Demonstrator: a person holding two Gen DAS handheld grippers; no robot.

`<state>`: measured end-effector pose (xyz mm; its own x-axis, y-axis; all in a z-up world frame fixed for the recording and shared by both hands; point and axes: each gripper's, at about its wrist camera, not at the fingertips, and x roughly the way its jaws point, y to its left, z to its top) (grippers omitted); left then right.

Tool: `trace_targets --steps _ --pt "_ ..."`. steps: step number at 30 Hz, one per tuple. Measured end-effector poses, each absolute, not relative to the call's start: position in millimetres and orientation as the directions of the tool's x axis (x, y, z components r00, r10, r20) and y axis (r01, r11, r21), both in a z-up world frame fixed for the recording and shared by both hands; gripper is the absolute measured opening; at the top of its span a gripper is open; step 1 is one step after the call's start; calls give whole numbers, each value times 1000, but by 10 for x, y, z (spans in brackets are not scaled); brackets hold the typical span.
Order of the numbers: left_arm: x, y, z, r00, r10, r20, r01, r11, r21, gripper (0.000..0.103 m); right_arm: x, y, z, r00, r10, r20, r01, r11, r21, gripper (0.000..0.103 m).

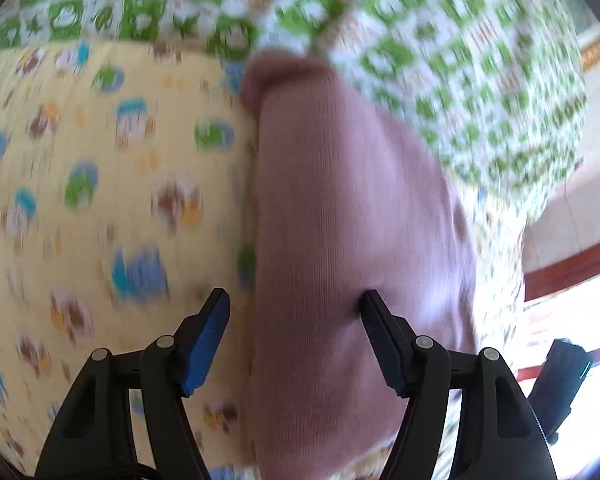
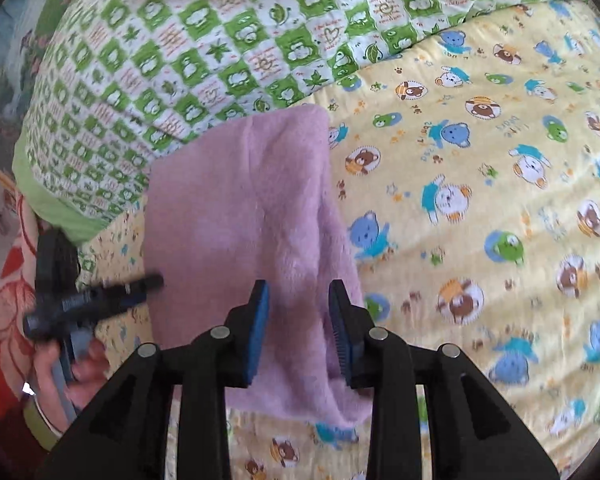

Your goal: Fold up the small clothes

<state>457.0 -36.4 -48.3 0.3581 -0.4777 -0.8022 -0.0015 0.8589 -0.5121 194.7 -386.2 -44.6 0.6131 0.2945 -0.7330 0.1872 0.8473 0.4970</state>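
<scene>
Two tongs work one small pink garment [image 2: 244, 208], which lies in a long strip on the yellow bear-print sheet [image 2: 480, 184], its far end touching the green checked quilt [image 2: 204, 52].

The right gripper [image 2: 298, 334] stands with its jaws partly parted, straddling a raised ridge of the fleece near the strip's near end. Whether the pads press the cloth or merely stand beside it, I cannot tell. The left gripper [image 1: 294, 316] is spread wide: one finger is over bare sheet off the garment's left edge, the other rests on or dents the cloth, and nothing is clamped between them. In the right wrist view this gripper [image 2: 100, 300] shows as a blurred shape left of the strip, seemingly in motion.

Likely trouble, as I judge it:
- If the right jaws close on the ridge alone, they may take only the top layer, and the fold would drag open or skew.
- The left gripper straddles the garment's edge, so closing there could pinch the sheet along with the cloth and lift the bedding.
- Soft fleece may slip out of a shallow bite.

Room to move is best to the right of the right gripper, where the sheet runs flat and bare. Ahead of both tongs the quilt rises as a soft bank, limiting a forward fold. To the left, beyond the left gripper, the bed's edge drops away close by.
</scene>
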Motion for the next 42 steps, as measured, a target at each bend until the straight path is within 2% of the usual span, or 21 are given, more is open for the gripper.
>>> trace_targets --steps 7,10,11,12,15,16,19,23,26,31,32,37,39,40,42 --pt "5456 -240 -538 350 -522 -778 -109 802 -587 70 1887 -3827 -752 581 318 -749 227 821 524 32" --pt "5661 -243 -589 359 -523 -773 -137 790 -598 67 1907 -3817 -772 580 331 -744 223 814 536 32" --pt "5702 -253 -573 381 -518 -766 -130 790 -599 49 1904 -3823 -781 580 336 -742 218 813 539 32" --pt "5737 -285 -527 409 -509 -758 -104 799 -592 20 1899 -3830 -785 579 335 -743 218 815 537 32" --pt "5723 -387 -322 474 -457 -753 -37 844 -535 8 1894 -3827 -776 575 339 -745 193 828 526 28" --pt "5685 -426 -213 507 -449 -736 0 853 -521 8 1902 -3812 -764 577 336 -745 180 837 517 15" --pt "5572 -549 54 585 -424 -692 110 886 -450 8 1889 -3817 -709 597 336 -728 149 846 512 11" --pt "5728 -608 -135 533 -317 -784 53 938 -343 12 1907 -3904 -826 589 357 -725 180 817 548 11" --pt "5728 -409 -234 516 -279 -810 -19 941 -337 32 1906 -3959 -859 597 365 -714 210 788 579 11" --pt "5405 -106 -141 530 -295 -795 -57 923 -380 56 1881 -3979 -808 596 349 -723 212 800 561 11" --pt "5283 -62 -125 527 -296 -797 -66 921 -385 65 1881 -3982 -806 591 342 -730 215 806 552 11" --pt "4764 -21 -164 493 -334 -803 -57 909 -413 69 1870 -4005 -750 585 329 -741 217 817 535 11" --pt "4574 -72 -205 466 -361 -808 -42 903 -428 80 1853 -4024 -671 605 322 -728 218 812 541 12" --pt "4487 -119 -233 449 -376 -810 -32 900 -435 81 1864 -4034 -631 607 320 -728 217 814 539 14" --pt "4278 -228 -351 428 -394 -814 -23 895 -445 81 1920 -4050 -560 609 306 -731 222 820 528 33"
